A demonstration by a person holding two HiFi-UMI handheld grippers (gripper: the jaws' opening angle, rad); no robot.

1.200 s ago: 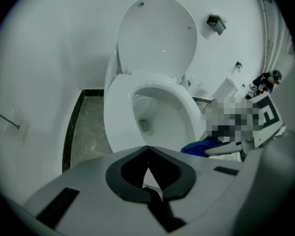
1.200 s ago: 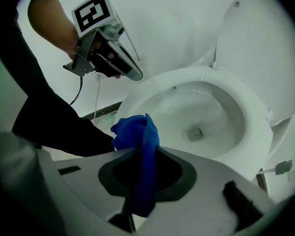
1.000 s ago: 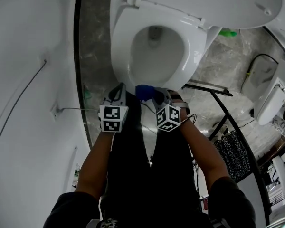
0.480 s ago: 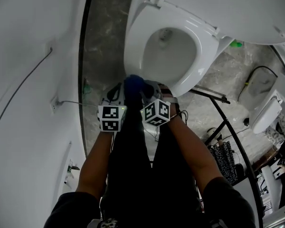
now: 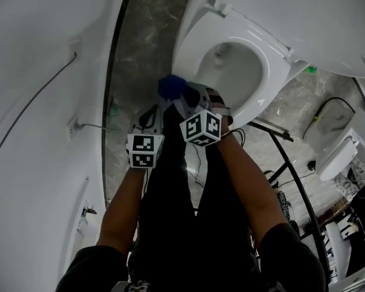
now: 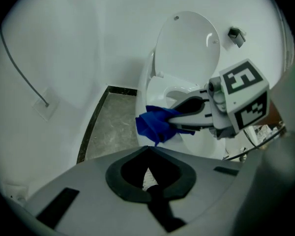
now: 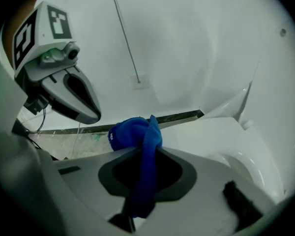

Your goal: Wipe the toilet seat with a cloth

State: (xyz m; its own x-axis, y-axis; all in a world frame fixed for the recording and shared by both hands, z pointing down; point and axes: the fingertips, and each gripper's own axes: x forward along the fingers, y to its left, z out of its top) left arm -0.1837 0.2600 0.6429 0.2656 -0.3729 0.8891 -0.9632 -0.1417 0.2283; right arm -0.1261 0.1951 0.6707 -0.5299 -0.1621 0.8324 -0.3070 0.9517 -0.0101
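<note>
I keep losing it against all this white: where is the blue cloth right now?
The cloth is clamped in the right hand-held gripper. In the head view it sits by the near left edge of the toilet seat.

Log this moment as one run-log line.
right gripper: shut on blue cloth | blue cloth: by toilet seat, near edge | left gripper: shut, empty

Left gripper [image 6: 148,151] closed; right gripper [image 6: 176,118] holds blue cloth [image 6: 154,125] by toilet seat [image 6: 156,86].
</note>
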